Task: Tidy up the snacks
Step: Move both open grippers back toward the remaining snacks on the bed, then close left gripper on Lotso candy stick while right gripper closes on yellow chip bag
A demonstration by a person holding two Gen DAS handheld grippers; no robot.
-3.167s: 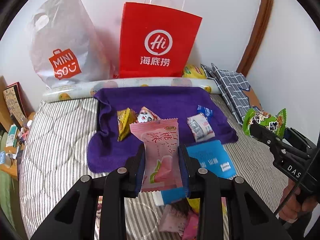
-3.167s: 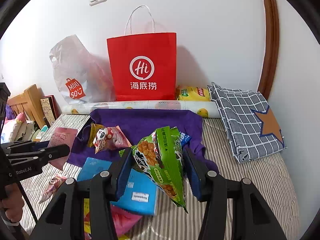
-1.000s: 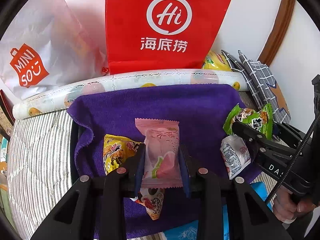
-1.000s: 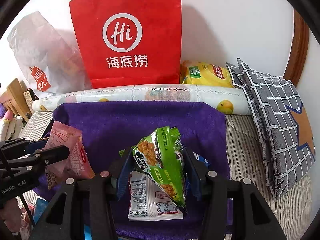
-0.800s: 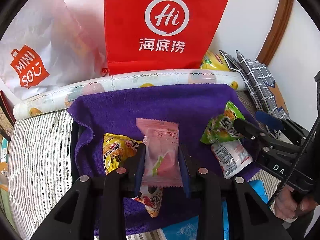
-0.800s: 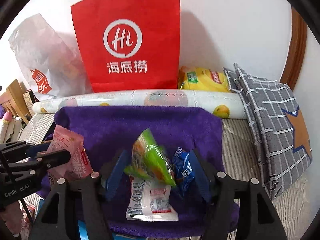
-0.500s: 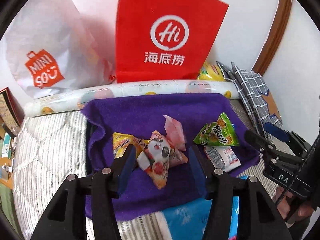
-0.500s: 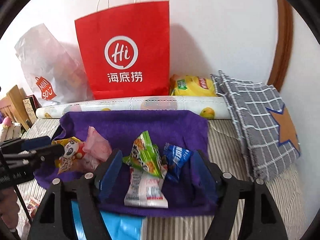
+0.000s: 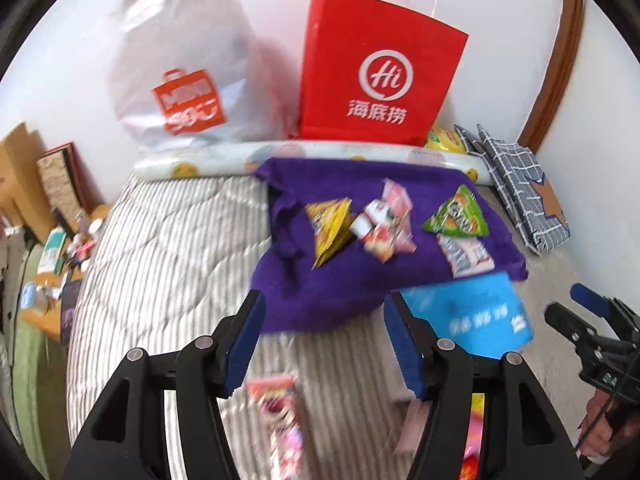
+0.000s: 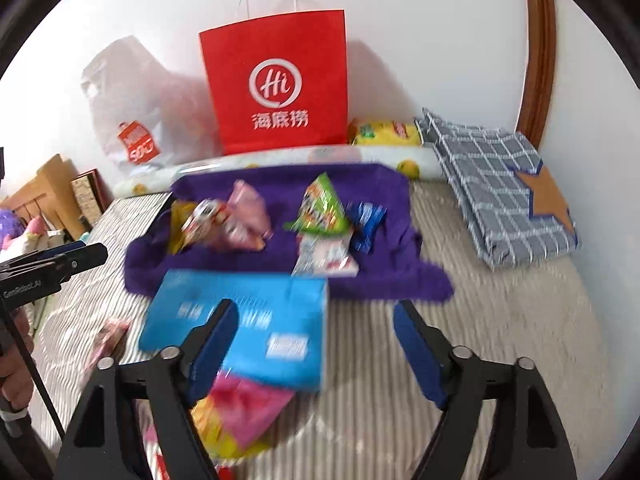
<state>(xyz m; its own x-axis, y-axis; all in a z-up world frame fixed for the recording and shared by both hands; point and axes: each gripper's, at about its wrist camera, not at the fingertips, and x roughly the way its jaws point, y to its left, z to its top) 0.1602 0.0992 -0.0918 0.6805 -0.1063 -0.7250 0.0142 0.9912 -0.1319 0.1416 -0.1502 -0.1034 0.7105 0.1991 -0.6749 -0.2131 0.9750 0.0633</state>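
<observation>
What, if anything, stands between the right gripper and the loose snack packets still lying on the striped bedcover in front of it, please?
The flat blue box partly covers the pink and yellow packets. The right gripper, jaws opening and empty, hangs right above them; the box probably needs working around.

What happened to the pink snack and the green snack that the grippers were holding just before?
Both got dropped on the purple towel. The pink snack left the left hand-held gripper, the green snack the right hand-held gripper. Both pulled back, jaws opening, empty. The red bag stayed put.
</observation>
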